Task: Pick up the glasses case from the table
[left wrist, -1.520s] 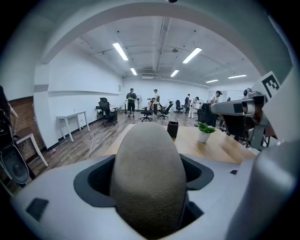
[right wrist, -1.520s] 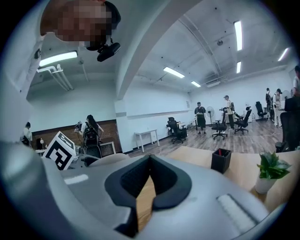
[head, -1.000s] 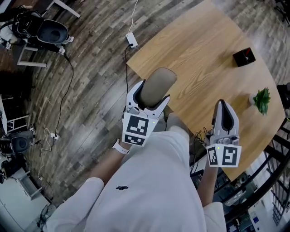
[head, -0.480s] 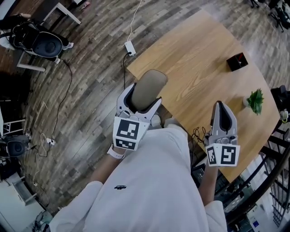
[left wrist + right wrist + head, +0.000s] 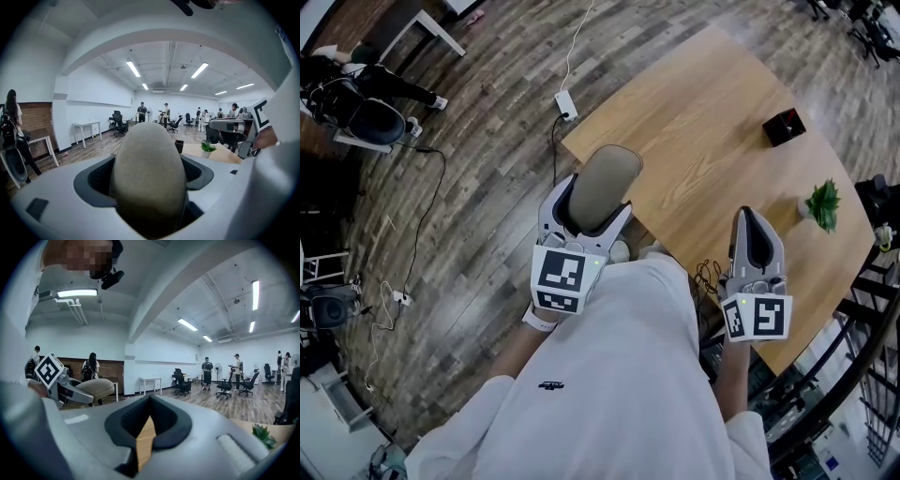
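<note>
Main risk is a drop. From the head view the load hangs over the grey-brown wood-plank floor (image 5: 478, 234), just off the near corner of the light oak-grain wooden table (image 5: 712, 112), so if it slips it lands on the floor and not back on the top. The left gripper (image 5: 598, 202) is clamped on the taupe, oval, fabric-covered glasses case (image 5: 605, 173), which is clear of the table and close to my body. I'd call the pick essentially done. The hold looks marginal, though: the jaws sit round the lower end only and most of the rounded shell sticks out past them. A quick swing or wrist roll could lever it out, and the smooth curved sides would probably squirt forward if I squeeze harder. I also can't judge height from up here, so the table corner is a possible knock point if I sweep right. The right gripper (image 5: 750, 225) is empty, with its jaws pinched to a thin slit, and it hovers over the table's near edge, well apart from the case. Elsewhere there's a black office chair (image 5: 366, 117) far left and dark metal racking (image 5: 862, 375) at lower right. A small green potted plant (image 5: 818, 204) and a small black box with a red patch (image 5: 783, 125) sit on the table's far side. A white power strip (image 5: 566, 105) trails its cable on the floor by the table. Nothing blocks the case's path.
</note>
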